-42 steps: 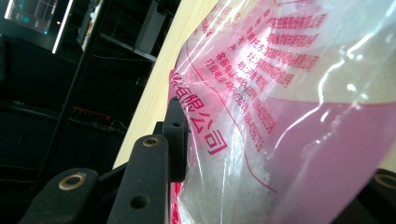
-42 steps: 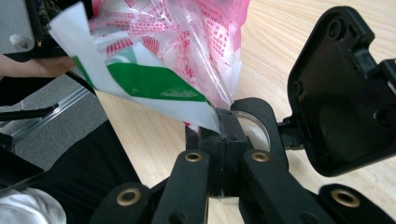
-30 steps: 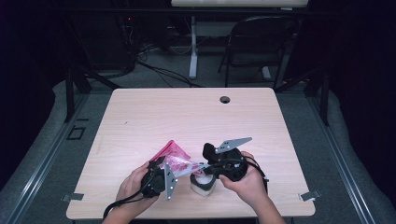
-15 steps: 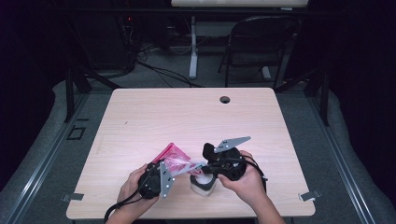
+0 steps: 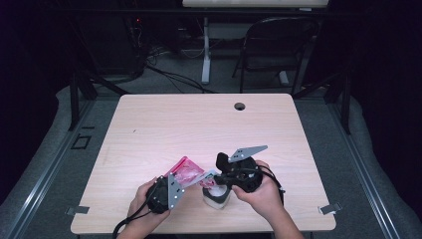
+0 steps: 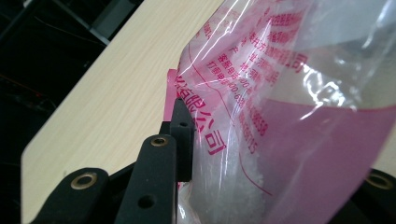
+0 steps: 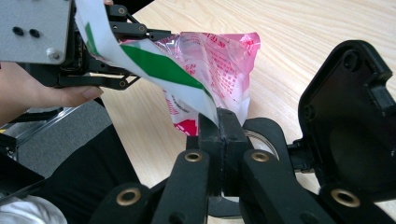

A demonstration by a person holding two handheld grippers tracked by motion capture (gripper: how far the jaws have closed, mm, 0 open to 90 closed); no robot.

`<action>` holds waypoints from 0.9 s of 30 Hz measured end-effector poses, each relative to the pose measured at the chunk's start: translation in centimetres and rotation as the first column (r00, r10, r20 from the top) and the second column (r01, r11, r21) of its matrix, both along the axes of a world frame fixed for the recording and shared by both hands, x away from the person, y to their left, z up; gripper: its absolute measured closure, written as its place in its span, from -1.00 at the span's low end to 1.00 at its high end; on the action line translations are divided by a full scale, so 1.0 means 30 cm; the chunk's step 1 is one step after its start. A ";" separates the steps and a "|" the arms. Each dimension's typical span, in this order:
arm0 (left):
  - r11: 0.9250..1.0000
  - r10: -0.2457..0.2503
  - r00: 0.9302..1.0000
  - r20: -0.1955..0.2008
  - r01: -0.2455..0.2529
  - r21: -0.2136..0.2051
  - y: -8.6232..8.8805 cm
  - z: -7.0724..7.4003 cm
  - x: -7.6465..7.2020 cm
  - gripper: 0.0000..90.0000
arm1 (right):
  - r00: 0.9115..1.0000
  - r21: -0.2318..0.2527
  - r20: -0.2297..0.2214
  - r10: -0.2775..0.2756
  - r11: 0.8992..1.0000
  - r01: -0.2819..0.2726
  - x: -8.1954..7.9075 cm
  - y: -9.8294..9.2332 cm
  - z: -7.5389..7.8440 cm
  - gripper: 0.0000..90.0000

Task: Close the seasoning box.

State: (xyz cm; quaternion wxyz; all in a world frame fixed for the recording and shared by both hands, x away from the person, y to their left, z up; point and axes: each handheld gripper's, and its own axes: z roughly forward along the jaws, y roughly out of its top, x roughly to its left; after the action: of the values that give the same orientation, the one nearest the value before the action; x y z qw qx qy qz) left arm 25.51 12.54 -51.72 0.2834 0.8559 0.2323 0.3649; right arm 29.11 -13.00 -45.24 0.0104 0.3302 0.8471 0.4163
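A clear plastic bag with pink print hangs just above the table near its front edge. My left gripper is shut on the bag, with one black pad pressed against the film. White grains lie inside the bag. My right gripper is shut on the end of a white and green strip of tape, which runs up toward the left gripper and across the bag. A roll of tape sits on the table under the right gripper.
The wooden table has a round cable hole near its far edge. A dark chair and cables stand on the floor behind it. Both hands work close to the front edge.
The bag and the left gripper have shifted a little toward the table's front edge. The right gripper has stayed in place, still shut on the tape.
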 end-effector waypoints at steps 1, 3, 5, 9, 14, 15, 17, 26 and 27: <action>1.000 0.001 1.000 -0.011 -0.001 -0.012 0.003 -0.002 0.001 0.63 | 1.000 0.001 -0.001 0.000 1.000 0.000 0.000 0.000 0.000 1.00; 1.000 0.005 1.000 -0.025 -0.006 -0.030 0.007 -0.008 0.004 0.63 | 1.000 0.006 0.001 -0.004 1.000 0.004 0.000 0.000 0.001 1.00; 0.999 0.010 0.999 -0.041 -0.012 -0.050 0.012 -0.014 0.008 0.64 | 1.000 0.020 0.000 -0.010 1.000 0.010 -0.001 -0.001 0.001 1.00; 0.996 0.020 0.997 -0.077 -0.027 -0.088 0.023 -0.025 0.015 0.65 | 1.000 0.028 -0.001 -0.008 1.000 0.008 0.000 -0.006 0.004 0.99; 0.990 0.023 0.994 -0.106 -0.037 -0.136 0.033 -0.036 0.022 0.66 | 1.000 0.035 0.003 -0.006 0.999 0.006 -0.002 -0.004 0.007 0.93; 0.988 0.024 0.993 -0.114 -0.040 -0.148 0.035 -0.037 0.024 0.66 | 1.000 0.037 0.005 -0.008 0.999 0.007 -0.002 -0.005 0.009 0.92; 0.986 0.020 0.992 -0.126 -0.040 -0.165 0.039 -0.038 0.028 0.66 | 1.000 0.048 0.007 -0.008 0.999 0.008 -0.004 -0.005 0.011 0.89; 0.963 -0.005 0.978 -0.209 -0.051 -0.264 0.062 -0.053 0.043 0.67 | 1.000 0.090 0.011 -0.006 0.996 0.005 -0.008 -0.008 0.022 0.68; 0.959 -0.008 0.976 -0.217 -0.053 -0.277 0.066 -0.054 0.045 0.67 | 1.000 0.093 0.014 -0.007 0.996 0.006 -0.009 -0.008 0.023 0.67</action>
State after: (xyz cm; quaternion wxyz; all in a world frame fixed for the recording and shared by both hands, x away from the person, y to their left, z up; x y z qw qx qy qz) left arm 26.87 14.52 -53.34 0.3709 0.8388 0.3209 0.2362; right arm 28.85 -13.25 -44.56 0.0023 0.3301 0.8256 0.4575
